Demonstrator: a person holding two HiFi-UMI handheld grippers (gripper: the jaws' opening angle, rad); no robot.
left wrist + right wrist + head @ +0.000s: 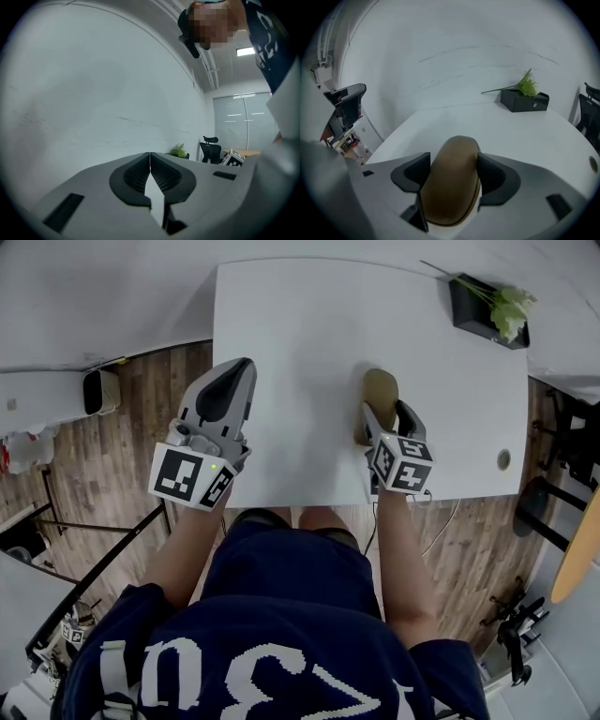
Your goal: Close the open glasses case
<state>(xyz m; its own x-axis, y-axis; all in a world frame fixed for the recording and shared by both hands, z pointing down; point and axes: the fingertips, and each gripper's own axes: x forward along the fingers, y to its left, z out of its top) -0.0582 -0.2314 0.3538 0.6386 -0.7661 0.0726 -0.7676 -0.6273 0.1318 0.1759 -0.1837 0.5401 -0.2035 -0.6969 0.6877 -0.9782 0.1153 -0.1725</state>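
Head view: brown oval glasses case (380,390) lying on the white rectangular surface (300,334), near its front edge, between the jaws of the right gripper (386,416). Left gripper (236,381) well apart, at the surface's left edge.

Left gripper view: jaws pressed together, nothing between them.

Right gripper view: jaws spread wide, straddling the case, pads just beside its flanks.

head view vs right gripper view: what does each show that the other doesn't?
Head view only: left gripper at the table's left edge, wood floor, the person's lap.
Right gripper view only: the wall behind the table, and a close look at the jaws, wide apart either side of the brown glasses case.
Both: right gripper, case, white table, black planter at the far corner.
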